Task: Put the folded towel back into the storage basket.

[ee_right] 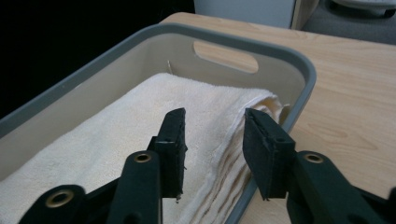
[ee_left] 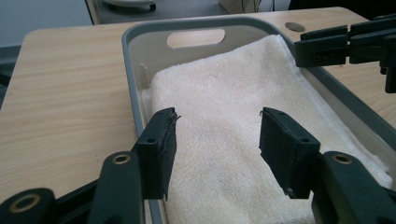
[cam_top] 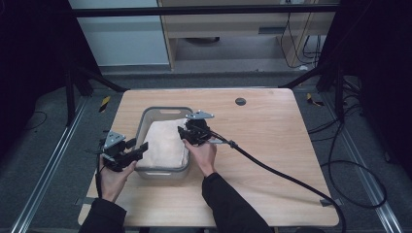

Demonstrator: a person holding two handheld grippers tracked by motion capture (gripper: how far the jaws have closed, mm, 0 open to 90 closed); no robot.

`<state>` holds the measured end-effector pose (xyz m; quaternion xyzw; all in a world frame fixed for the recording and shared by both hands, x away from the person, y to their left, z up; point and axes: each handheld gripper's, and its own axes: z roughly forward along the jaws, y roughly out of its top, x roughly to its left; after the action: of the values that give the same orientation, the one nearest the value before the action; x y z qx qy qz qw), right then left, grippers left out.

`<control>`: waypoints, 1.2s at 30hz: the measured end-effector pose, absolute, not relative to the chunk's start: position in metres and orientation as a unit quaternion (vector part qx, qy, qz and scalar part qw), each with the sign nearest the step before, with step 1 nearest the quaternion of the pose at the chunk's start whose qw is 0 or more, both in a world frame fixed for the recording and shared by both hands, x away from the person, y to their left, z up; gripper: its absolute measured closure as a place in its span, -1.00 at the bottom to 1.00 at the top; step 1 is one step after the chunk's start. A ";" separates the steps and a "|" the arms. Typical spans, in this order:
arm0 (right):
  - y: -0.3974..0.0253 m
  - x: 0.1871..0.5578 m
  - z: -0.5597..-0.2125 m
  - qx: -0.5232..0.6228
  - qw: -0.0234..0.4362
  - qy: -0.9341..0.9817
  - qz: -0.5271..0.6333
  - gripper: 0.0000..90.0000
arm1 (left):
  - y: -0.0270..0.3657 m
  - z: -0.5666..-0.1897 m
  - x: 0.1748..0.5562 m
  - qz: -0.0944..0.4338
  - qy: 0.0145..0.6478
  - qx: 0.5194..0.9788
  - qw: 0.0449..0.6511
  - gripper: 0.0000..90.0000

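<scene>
A grey plastic bin stands on the wooden table, left of centre, and a folded cream towel lies flat inside it. At the bin's left wall my left gripper points right toward the towel. In the left gripper view it is open above the towel, its left jaw over the bin's rim. My right gripper hovers at the bin's right rim. It stands open above the towel's folded edge beside the rim. Nothing is held.
A round grommet hole sits in the table's far middle. The right gripper's black cable trails across the table to its front right corner. Bare wood stretches right of the bin. Dark frame legs flank the table.
</scene>
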<state>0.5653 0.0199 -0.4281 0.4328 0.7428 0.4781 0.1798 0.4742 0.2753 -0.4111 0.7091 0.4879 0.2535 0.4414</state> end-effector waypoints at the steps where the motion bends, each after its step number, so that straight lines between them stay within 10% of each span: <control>1: 0.018 0.565 -0.426 0.428 0.186 0.742 0.481 0.24 | 0.275 -0.411 0.473 0.256 0.485 0.710 0.442 -0.02; 18: -0.034 0.550 -0.396 0.392 0.209 0.748 0.493 -0.37 | 0.279 -0.410 0.465 0.265 0.467 0.708 0.460 -0.24; 36: -0.133 0.507 -0.396 0.384 0.210 0.743 0.506 -0.57 | 0.288 -0.418 0.452 0.264 0.460 0.706 0.469 -0.43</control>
<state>0.5073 -0.1328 -0.3957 0.3844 0.7431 0.5058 0.2100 0.4522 0.2882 -0.4182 0.7062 0.4597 0.2642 0.4693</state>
